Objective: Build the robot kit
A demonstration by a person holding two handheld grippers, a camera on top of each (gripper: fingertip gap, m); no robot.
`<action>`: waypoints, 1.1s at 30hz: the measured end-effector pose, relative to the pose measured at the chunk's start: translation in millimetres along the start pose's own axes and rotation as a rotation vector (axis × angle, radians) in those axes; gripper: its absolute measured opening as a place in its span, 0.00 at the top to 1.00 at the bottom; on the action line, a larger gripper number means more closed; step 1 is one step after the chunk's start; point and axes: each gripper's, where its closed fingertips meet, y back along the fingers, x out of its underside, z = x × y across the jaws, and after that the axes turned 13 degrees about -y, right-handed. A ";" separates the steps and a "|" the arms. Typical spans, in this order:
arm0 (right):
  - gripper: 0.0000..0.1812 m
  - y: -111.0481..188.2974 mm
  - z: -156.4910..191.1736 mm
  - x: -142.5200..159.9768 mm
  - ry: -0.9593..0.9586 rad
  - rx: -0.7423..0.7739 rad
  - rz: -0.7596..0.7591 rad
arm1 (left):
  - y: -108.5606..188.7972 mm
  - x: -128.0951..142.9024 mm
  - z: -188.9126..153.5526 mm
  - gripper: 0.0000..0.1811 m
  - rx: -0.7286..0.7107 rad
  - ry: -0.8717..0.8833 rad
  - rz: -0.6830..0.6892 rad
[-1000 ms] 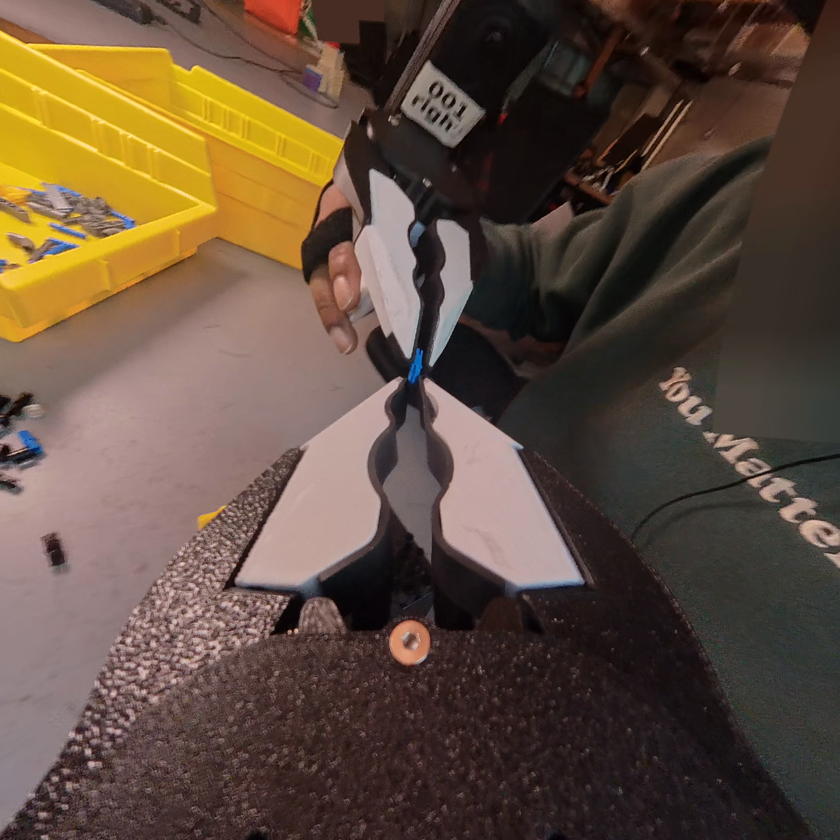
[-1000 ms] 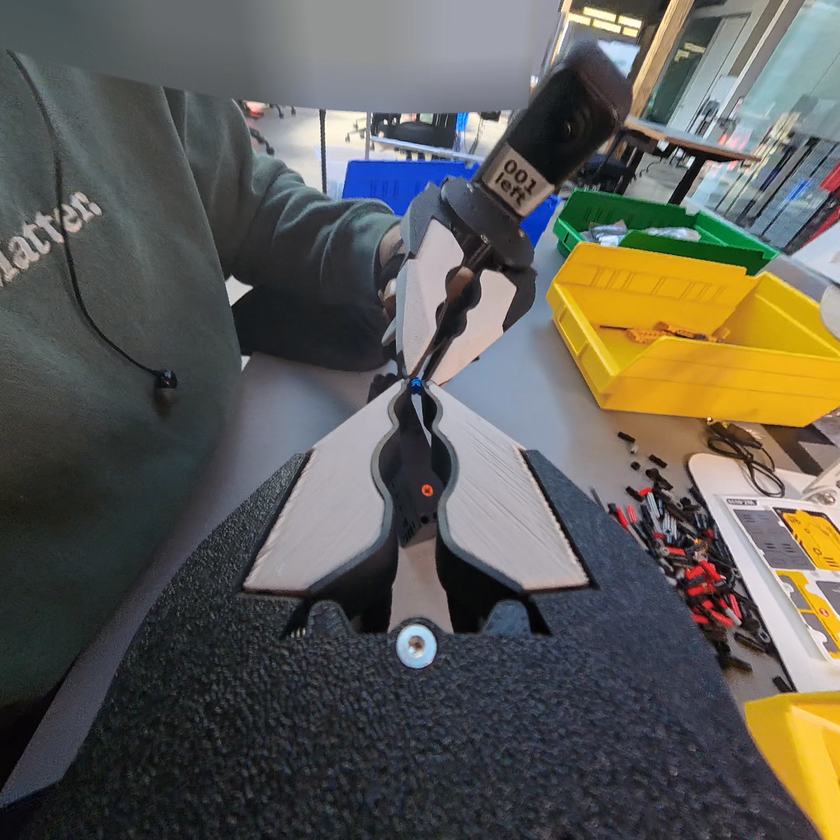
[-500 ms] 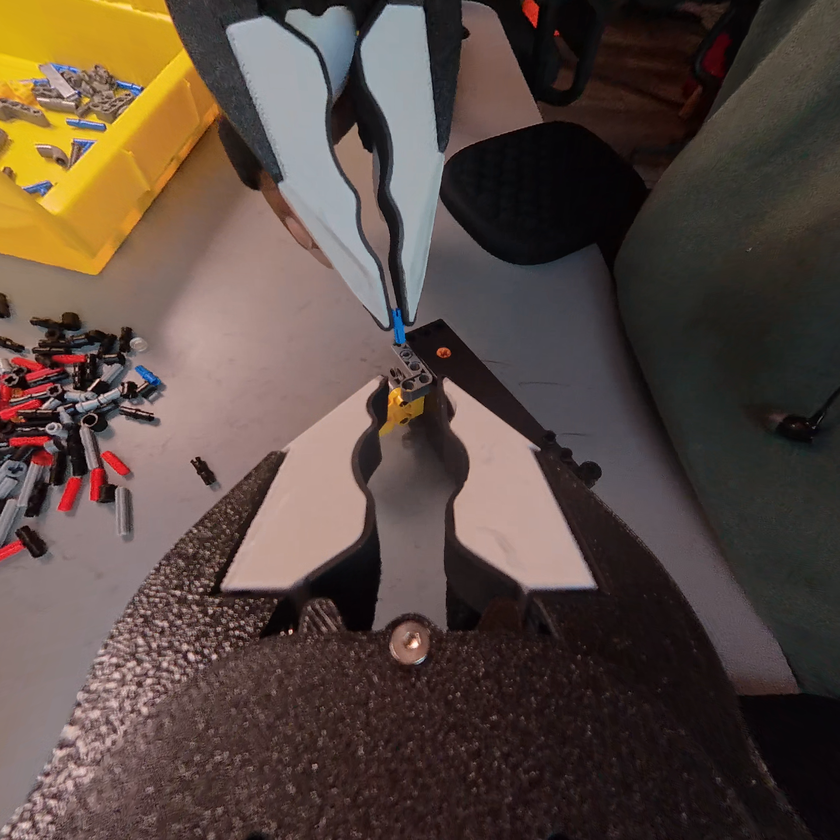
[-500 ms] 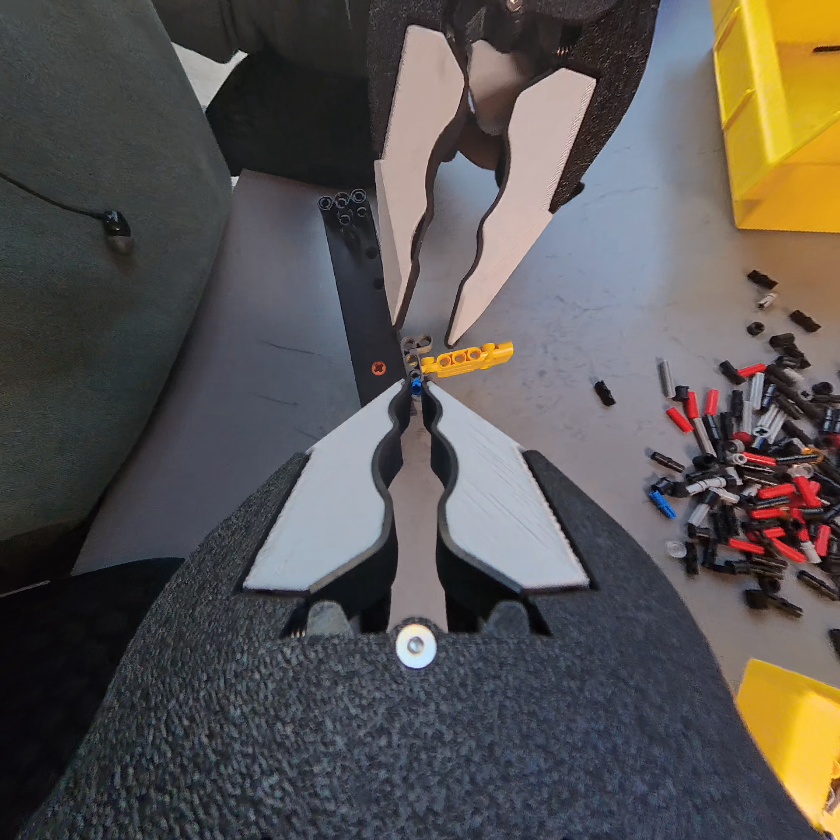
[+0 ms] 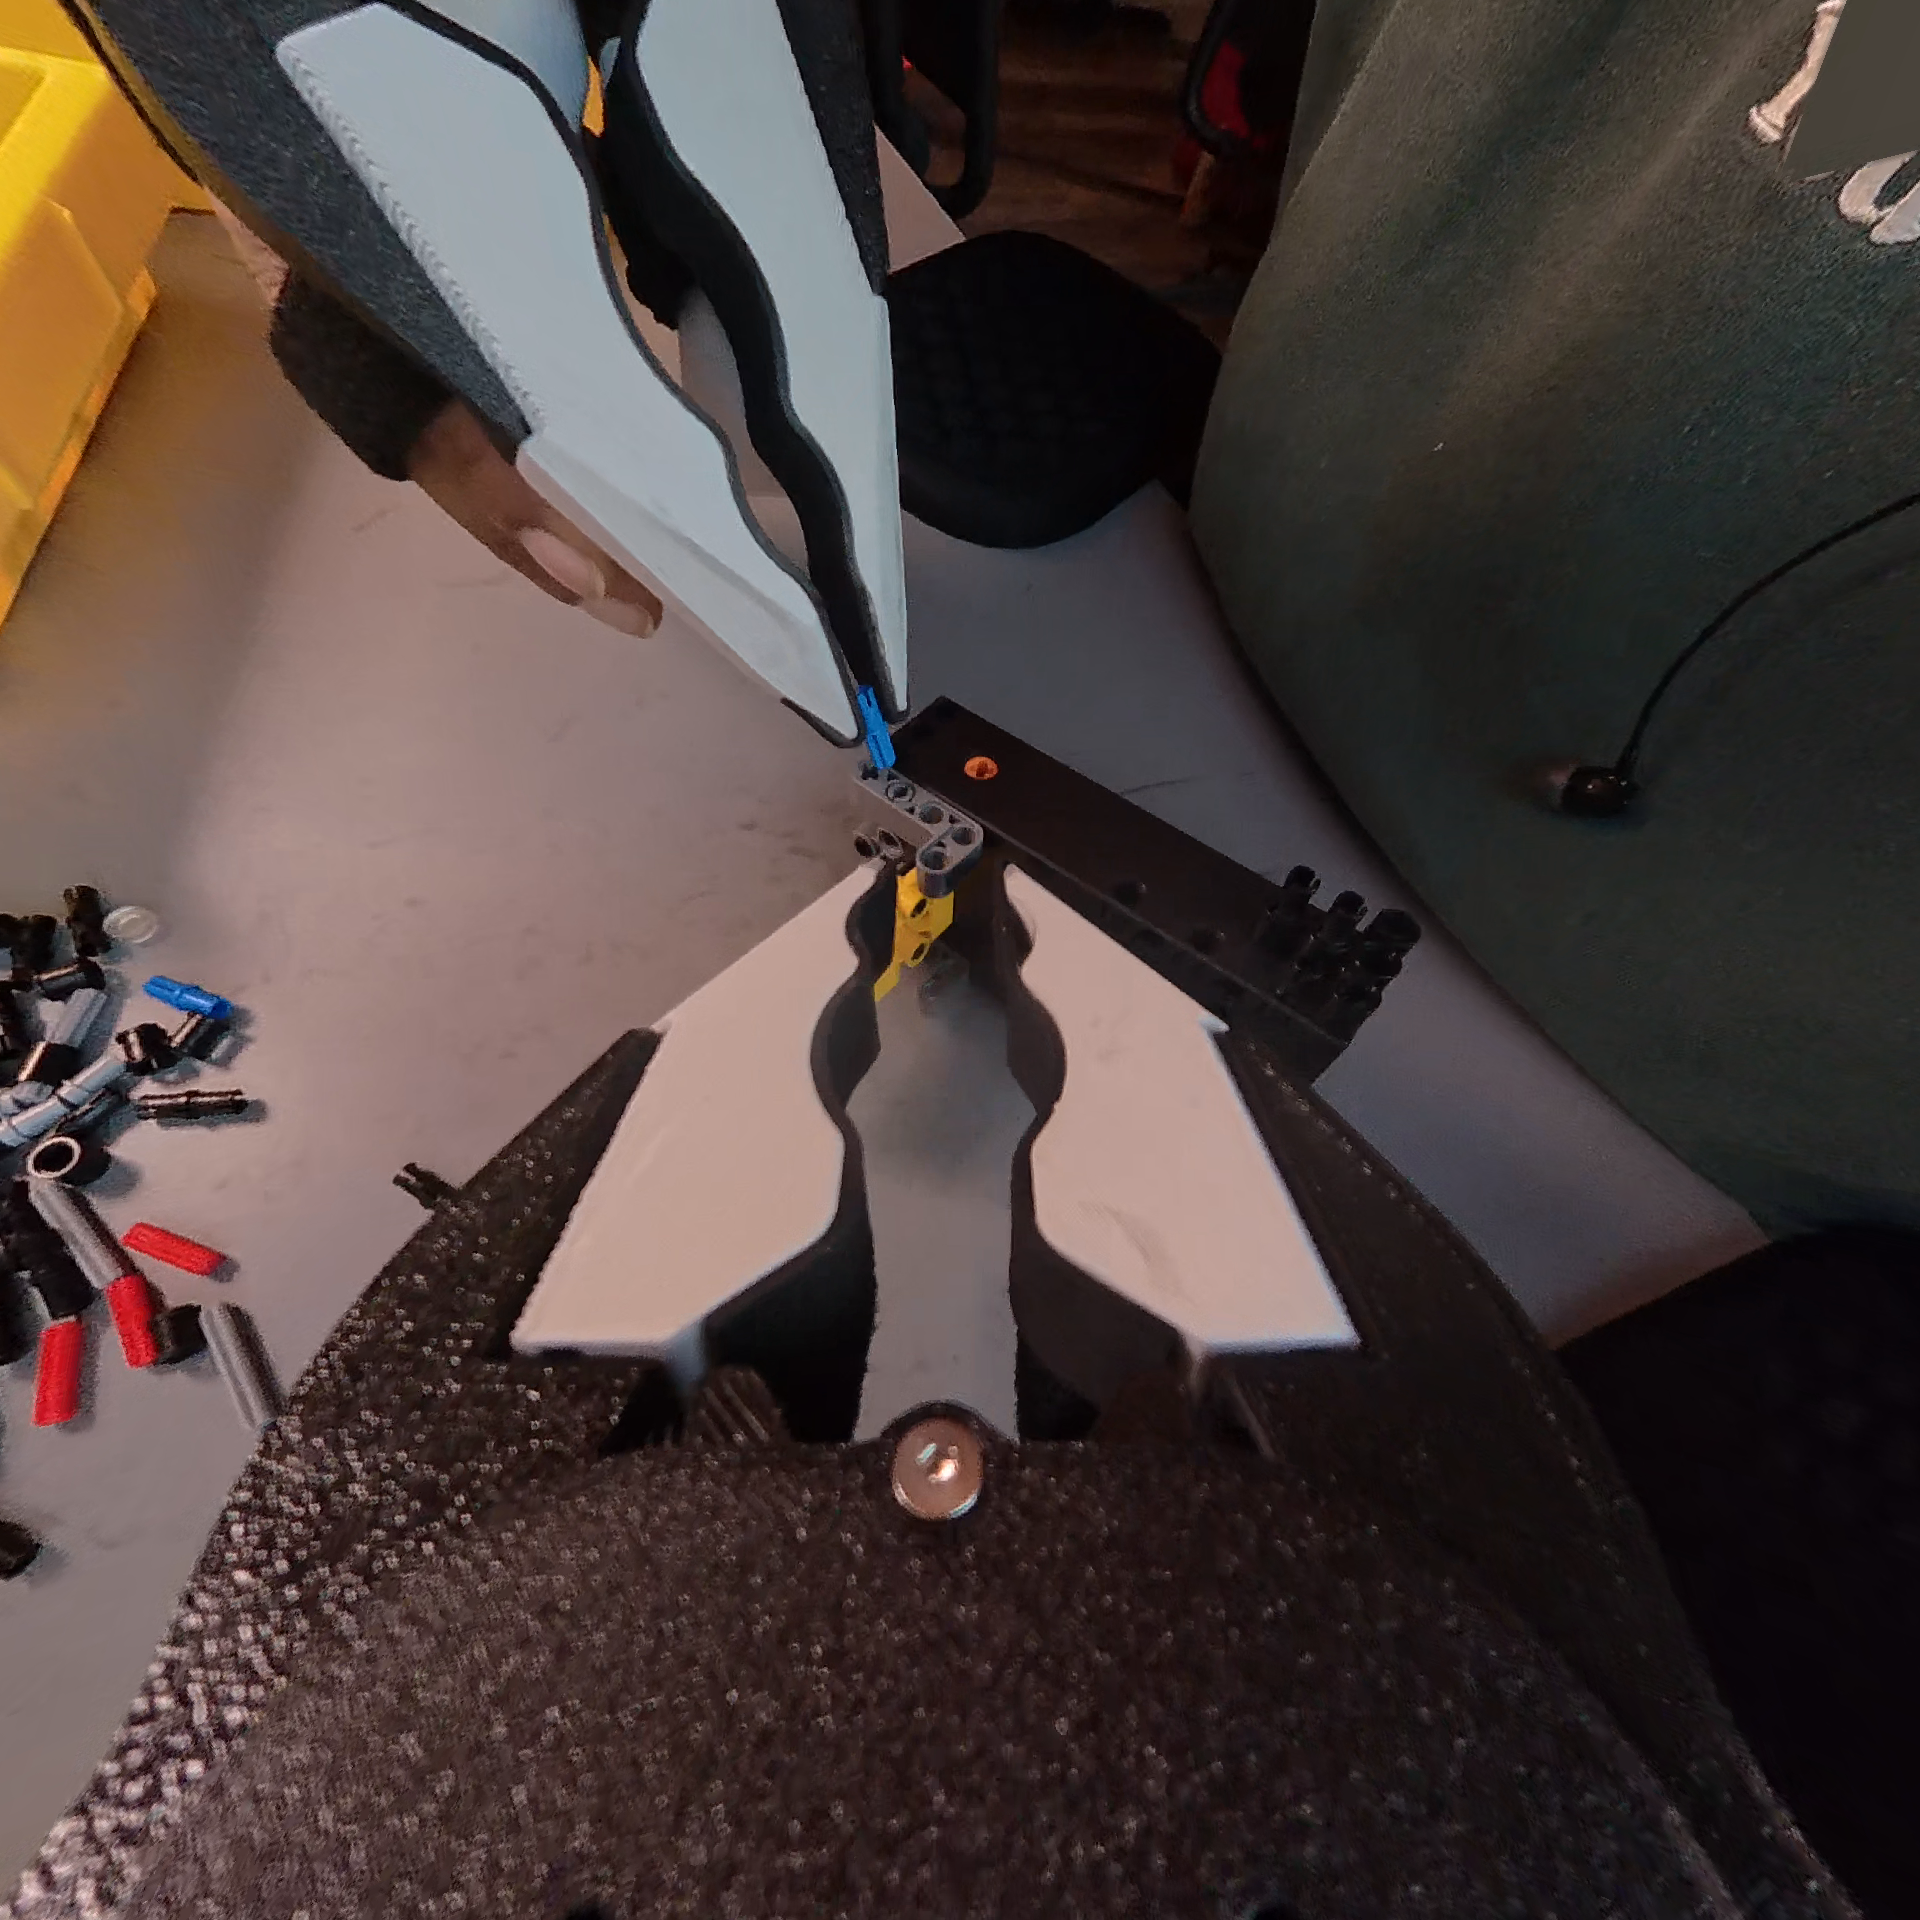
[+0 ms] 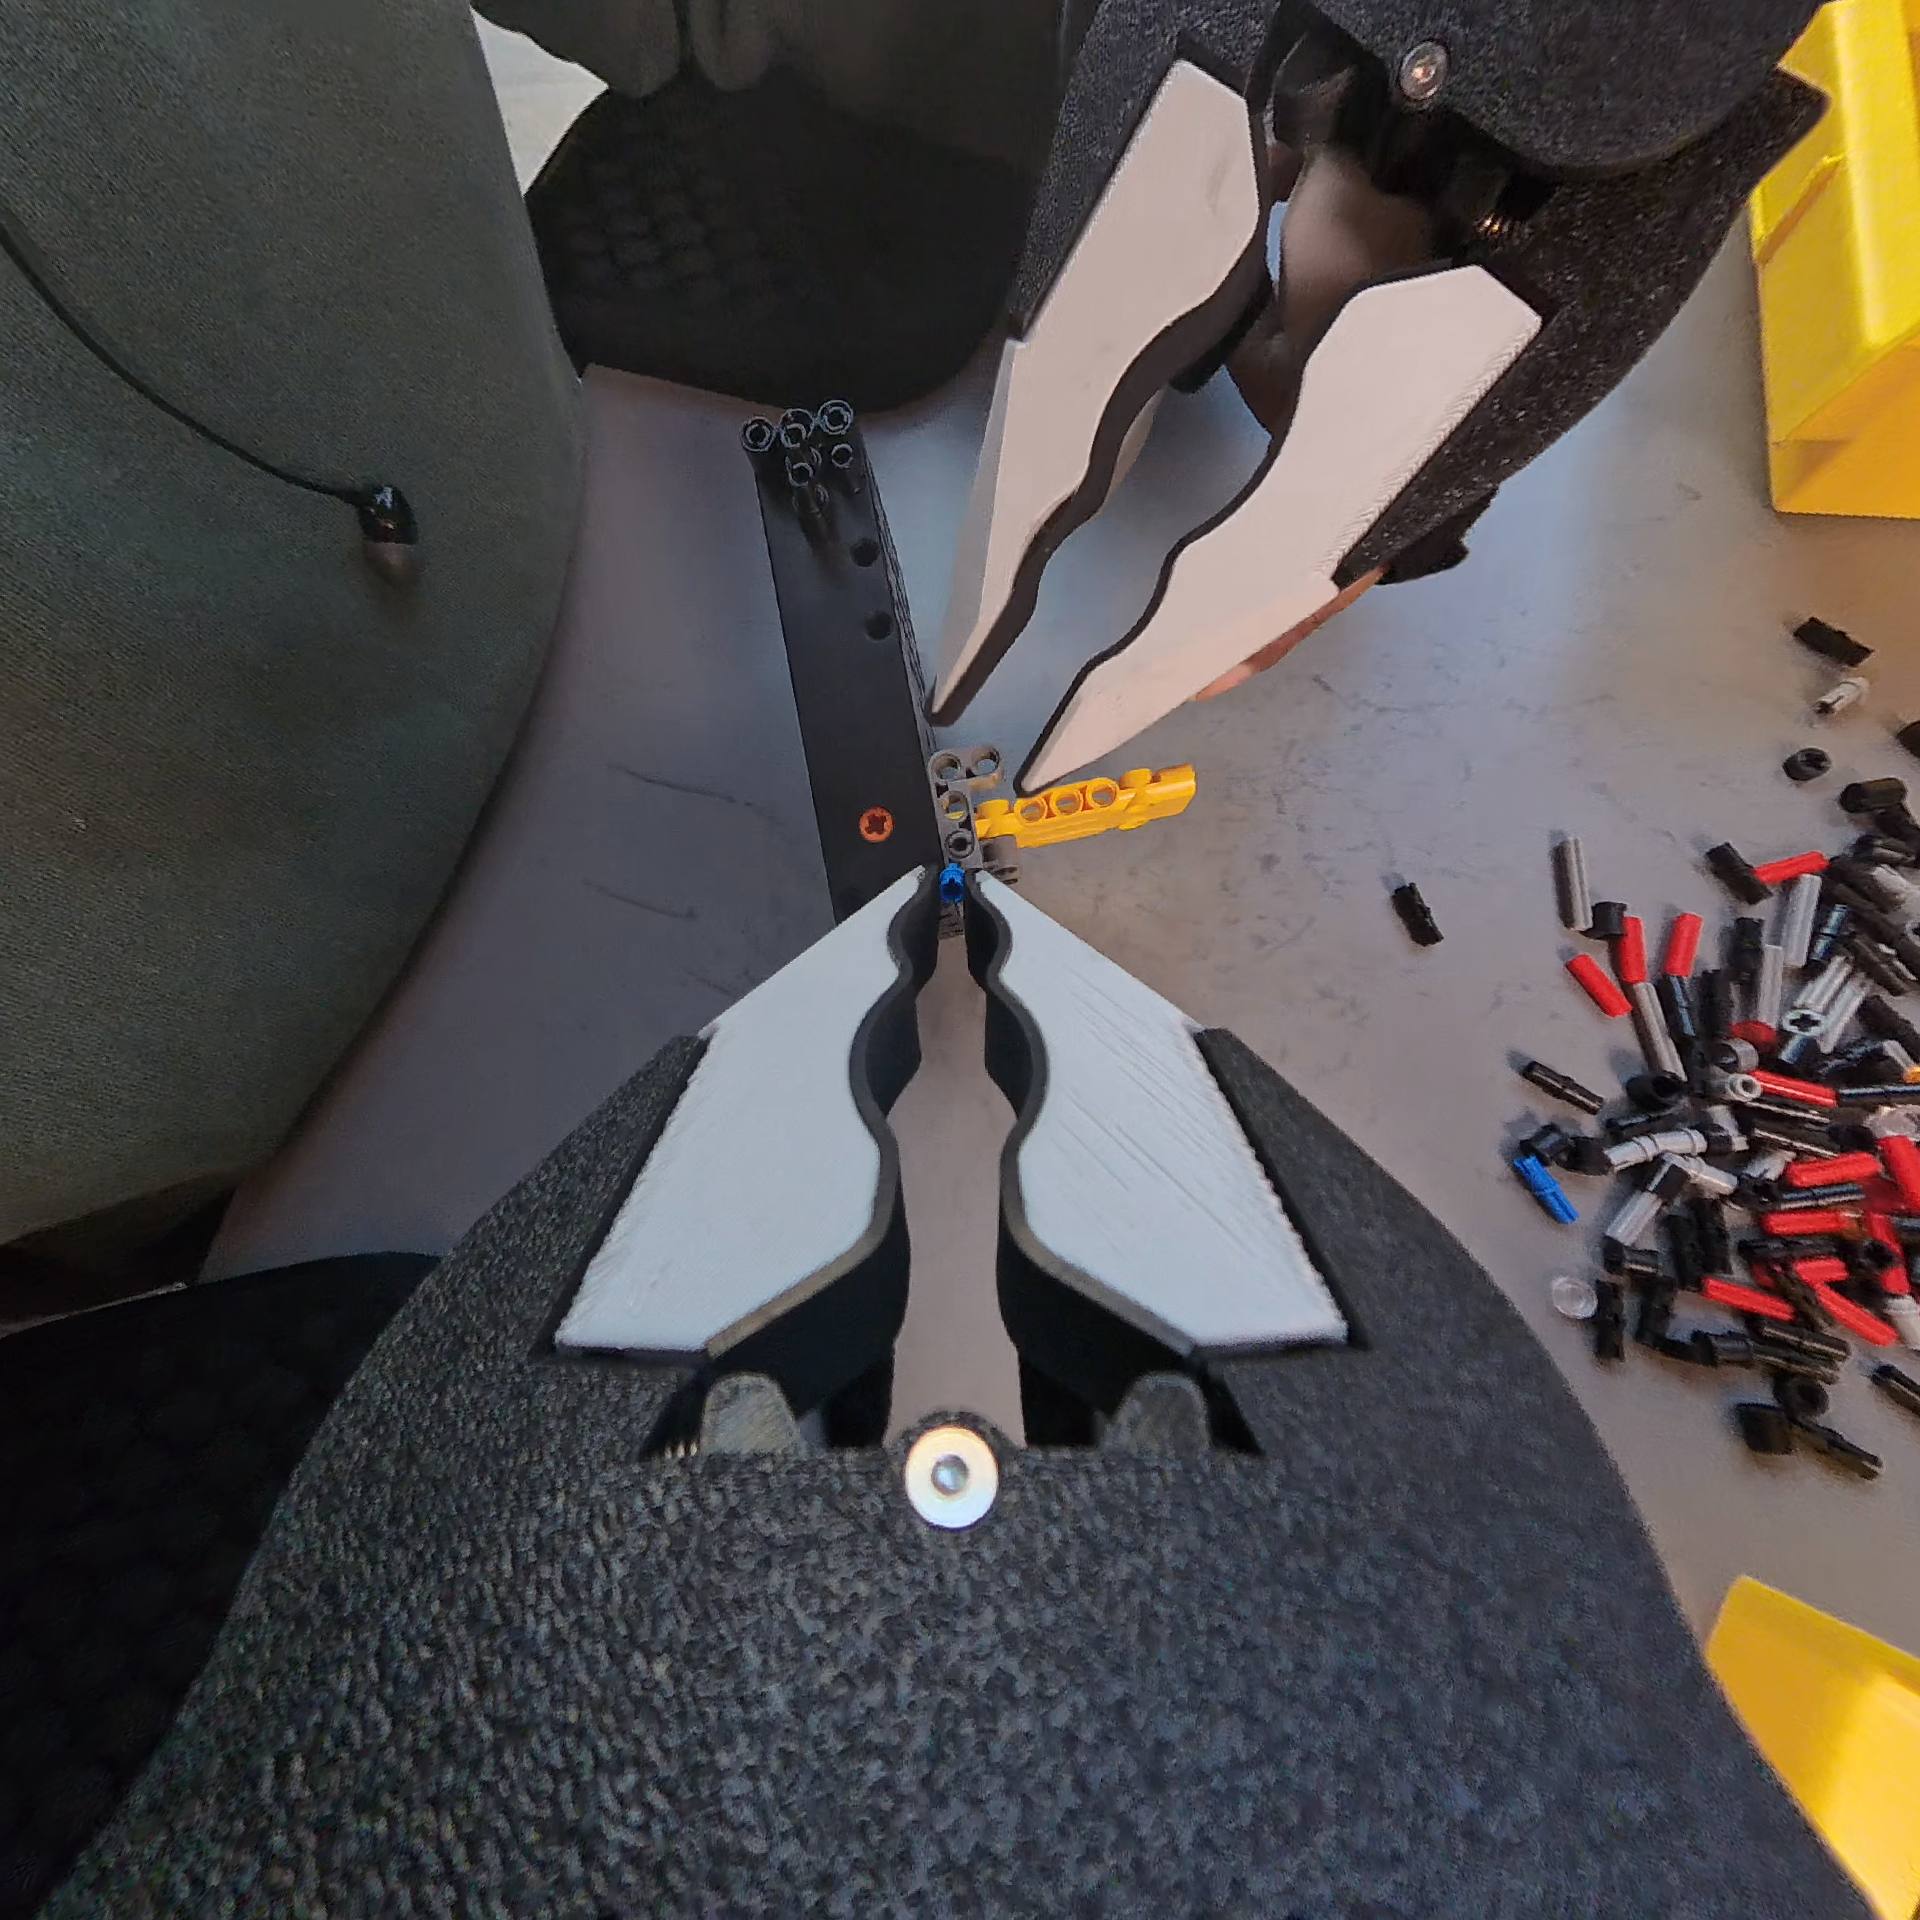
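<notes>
My right gripper is shut on a small blue pin, whose tip touches the end of a grey angled beam. That beam sits against a yellow beam and beside a long black block lying on the grey table. My left gripper is open, and its fingertips straddle the yellow beam and the grey beam. In the left wrist view the right gripper comes down from above with the blue pin. The left gripper also shows in the right wrist view.
A heap of red, black and grey pins lies on the table, also in the left wrist view. Yellow bins stand at the edges. Black pins stick out of the block's end. A person's green sweatshirt is close by.
Both grippers came down from mid-air to the table. The left gripper opened over the grey and yellow beams. The right gripper kept the blue pin and brought it to the grey beam.
</notes>
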 end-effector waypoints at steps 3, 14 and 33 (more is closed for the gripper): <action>0.98 -1.8 -0.9 0.0 0.008 0.001 0.011 | -5.0 1.0 -1.2 0.92 0.024 -0.011 0.008; 0.98 0.1 -0.4 4.3 0.057 0.019 0.085 | -12.6 -0.3 -3.5 0.95 0.068 0.008 -0.037; 0.98 -0.7 10.2 8.4 0.284 0.017 0.267 | -21.8 -6.1 -10.8 0.96 0.057 -0.078 -0.035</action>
